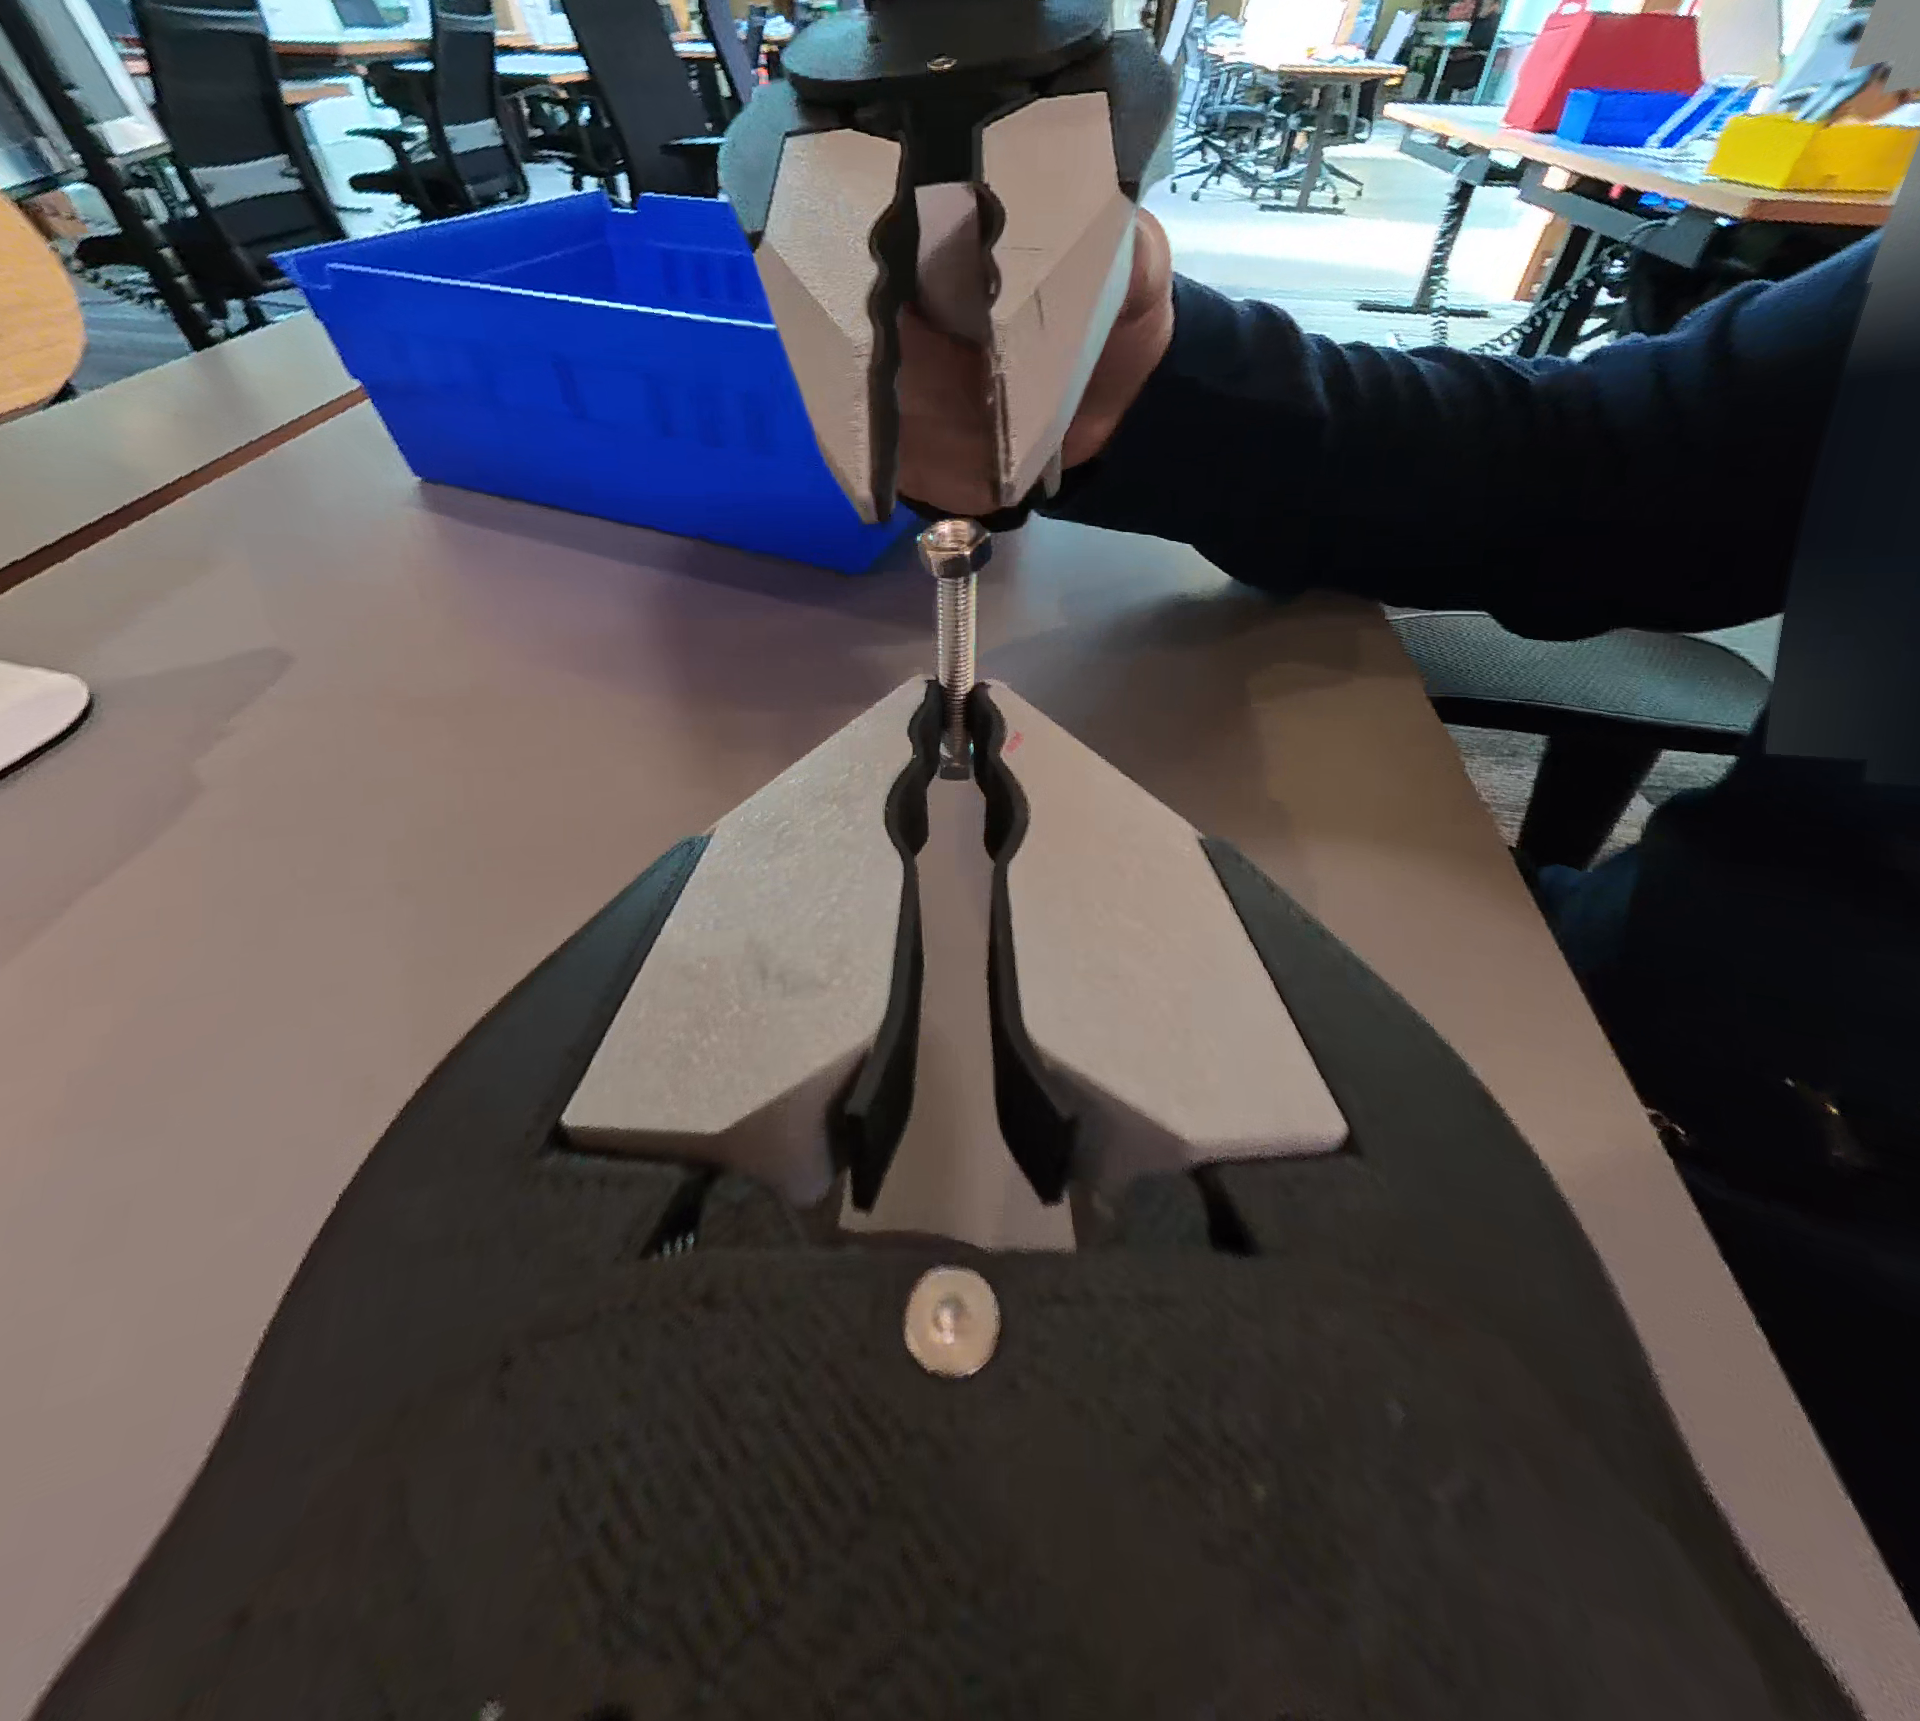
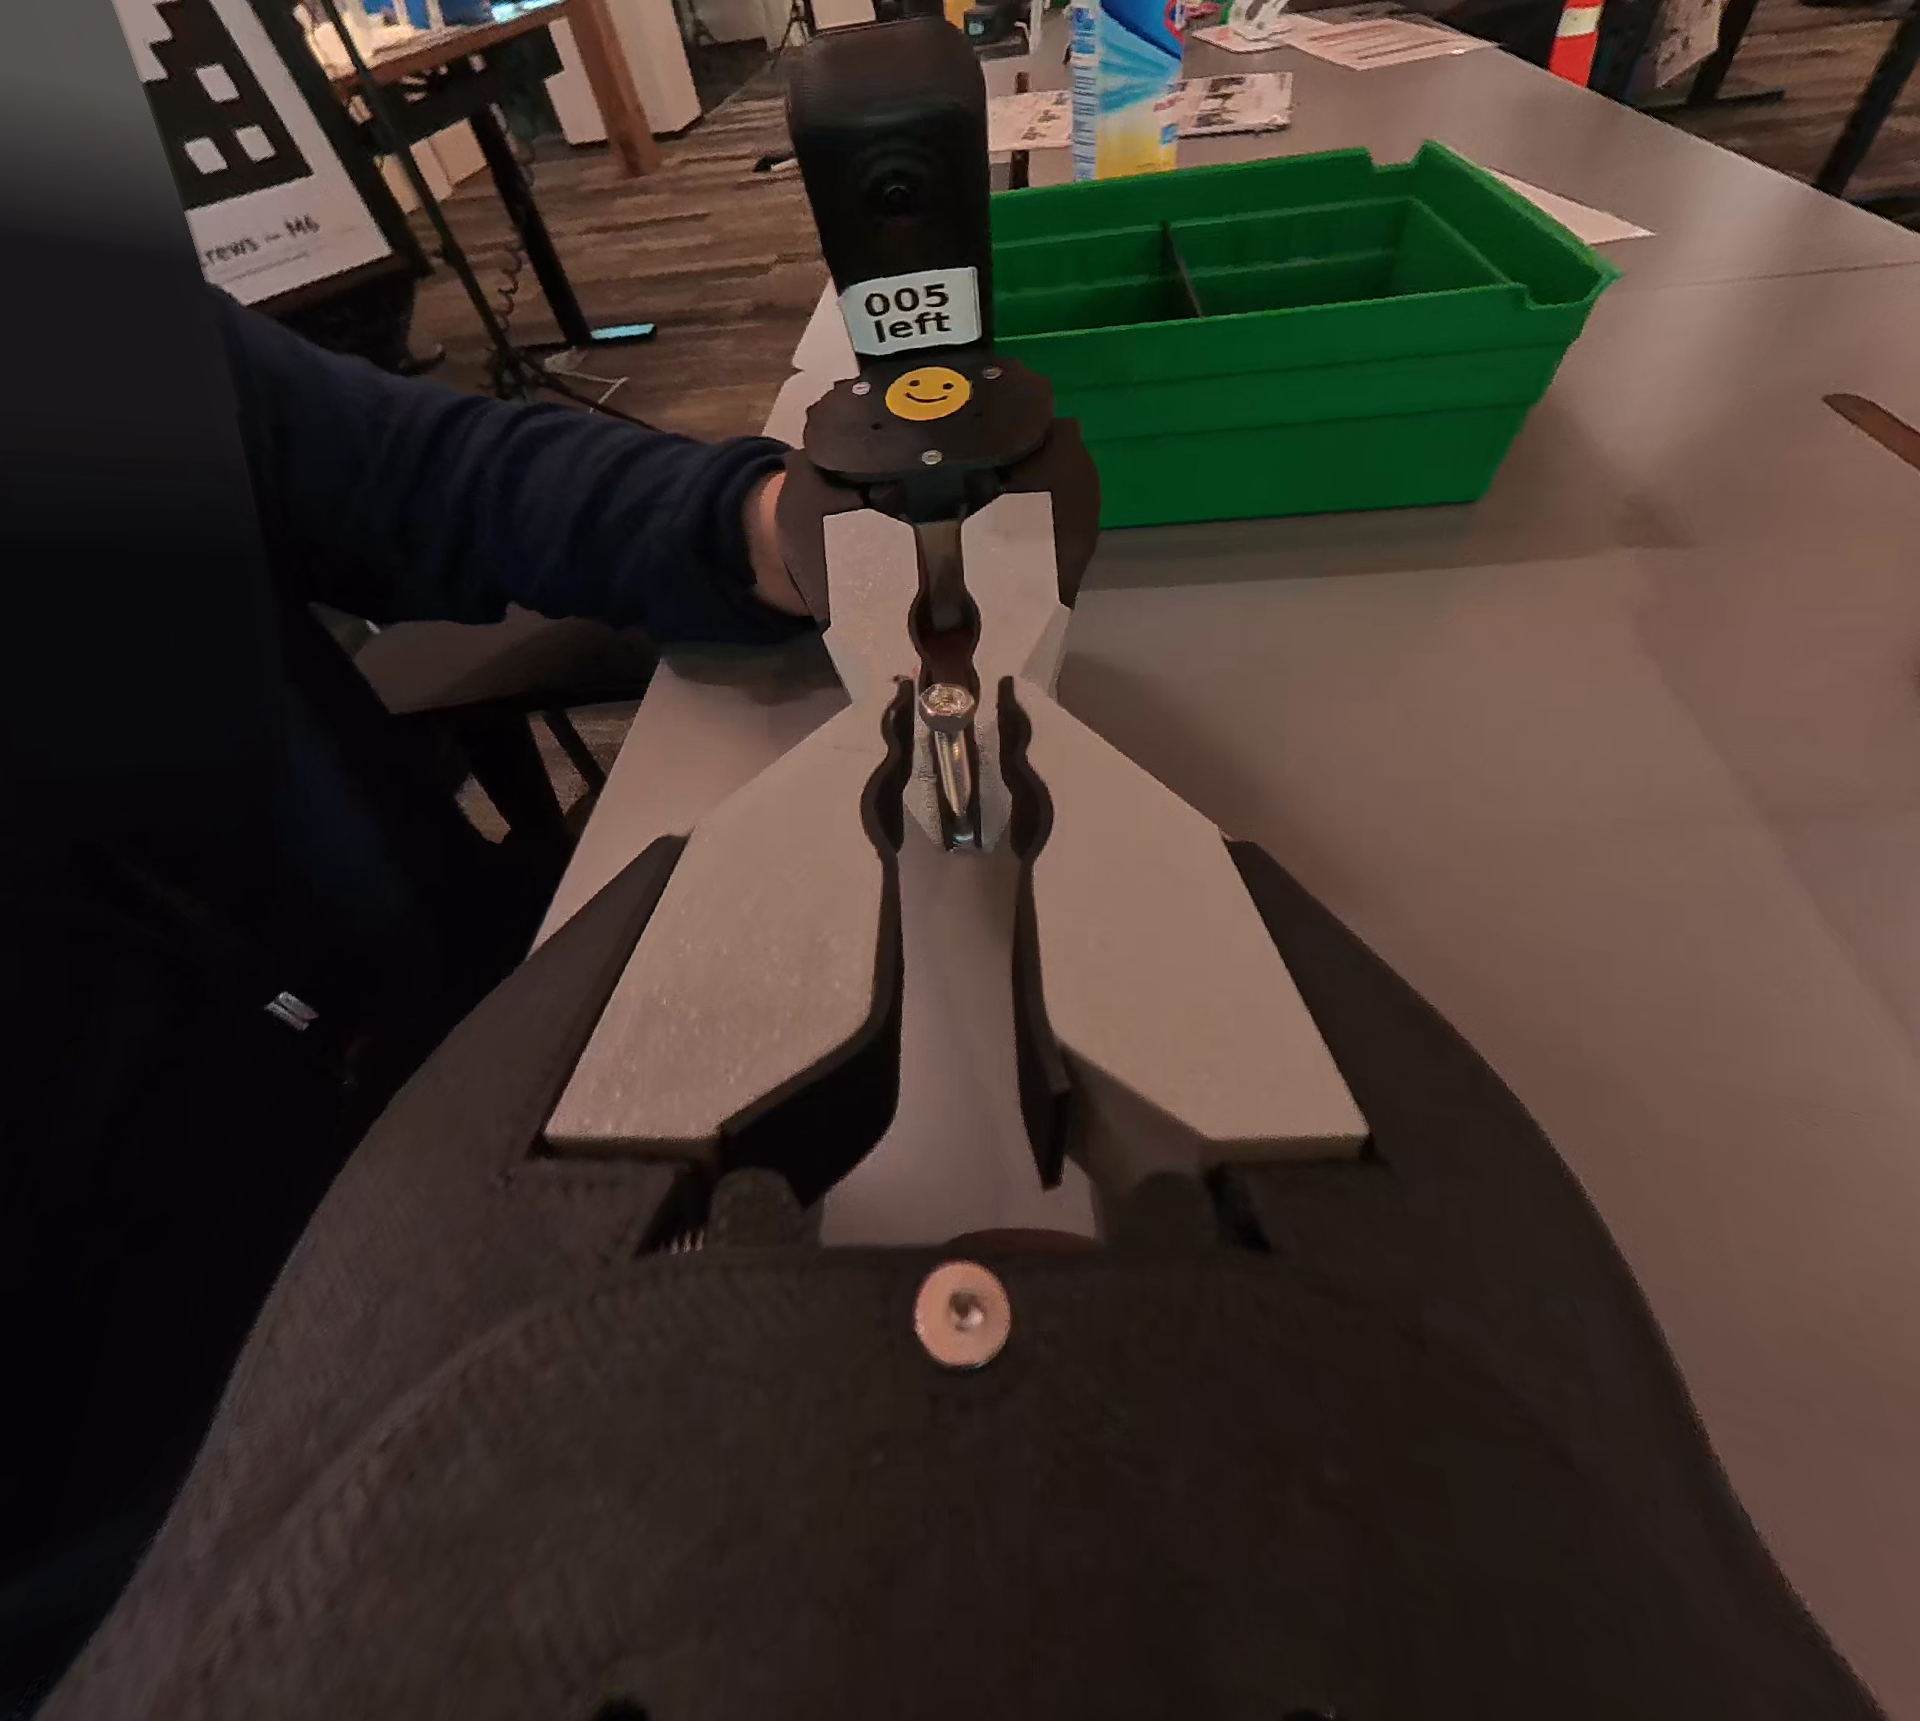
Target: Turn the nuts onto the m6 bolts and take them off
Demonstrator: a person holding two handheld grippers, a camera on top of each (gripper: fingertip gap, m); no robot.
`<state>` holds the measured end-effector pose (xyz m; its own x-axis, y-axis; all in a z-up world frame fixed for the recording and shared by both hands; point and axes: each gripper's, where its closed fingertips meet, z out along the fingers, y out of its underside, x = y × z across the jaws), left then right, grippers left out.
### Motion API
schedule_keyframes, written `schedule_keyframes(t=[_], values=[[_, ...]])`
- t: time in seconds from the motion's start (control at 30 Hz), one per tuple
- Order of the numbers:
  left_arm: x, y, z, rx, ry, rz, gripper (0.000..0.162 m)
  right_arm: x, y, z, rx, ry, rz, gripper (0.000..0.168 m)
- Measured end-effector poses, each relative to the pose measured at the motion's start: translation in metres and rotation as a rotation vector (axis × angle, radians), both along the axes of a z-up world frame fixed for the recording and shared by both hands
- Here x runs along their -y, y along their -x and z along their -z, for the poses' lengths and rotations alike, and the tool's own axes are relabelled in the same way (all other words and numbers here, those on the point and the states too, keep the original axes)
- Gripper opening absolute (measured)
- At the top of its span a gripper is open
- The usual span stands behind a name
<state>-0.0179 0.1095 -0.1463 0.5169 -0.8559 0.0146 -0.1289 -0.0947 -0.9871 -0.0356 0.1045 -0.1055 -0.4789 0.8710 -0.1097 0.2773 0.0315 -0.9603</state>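
Observation:
My left gripper (image 1: 954, 703) is shut on the head end of a silver M6 bolt (image 1: 954, 632) and holds it above the grey table (image 1: 364, 788). The shaft points away from the gripper. A silver hex nut (image 1: 943, 544) sits on the bolt's far end. My right gripper (image 2: 951, 695) faces the left one. Its jaws stand slightly apart around the nut (image 2: 945, 707), with a small gap on each side. In the left wrist view the right gripper (image 1: 940, 516) hovers just over the nut. The left gripper's fingertips (image 2: 920, 804) show under the bolt (image 2: 951, 772).
A blue bin (image 1: 582, 362) stands on the table behind the right gripper. A green divided bin (image 2: 1299, 383) stands behind the left gripper, with a wipes canister (image 2: 1127, 30) beyond it. A person's dark sleeves (image 1: 1455, 466) reach in from the table's edge. There is about 4 centimetres between the tips of the two grippers.

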Motion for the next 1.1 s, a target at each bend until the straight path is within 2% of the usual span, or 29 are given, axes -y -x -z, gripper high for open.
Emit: schedule_keyframes(t=[0.43,0.53,0.9,1.1], values=[[0.009,-0.007,-0.003,-0.004,-0.030,0.052,0.004,0.013,-0.005,0.005,0.022,-0.006,-0.071,0.012],[0.004,-0.006,0.002,-0.019,-0.005,0.025,0.004,0.008,-0.001,0.007,0.026,-0.005,-0.037,0.002],[-0.008,0.003,0.012,-0.044,0.059,-0.049,0.004,-0.006,0.004,0.017,0.064,-0.014,0.038,0.001],[-0.018,0.014,0.017,-0.020,0.149,-0.123,0.004,-0.019,0.008,0.021,0.085,0.001,0.107,0.000]])
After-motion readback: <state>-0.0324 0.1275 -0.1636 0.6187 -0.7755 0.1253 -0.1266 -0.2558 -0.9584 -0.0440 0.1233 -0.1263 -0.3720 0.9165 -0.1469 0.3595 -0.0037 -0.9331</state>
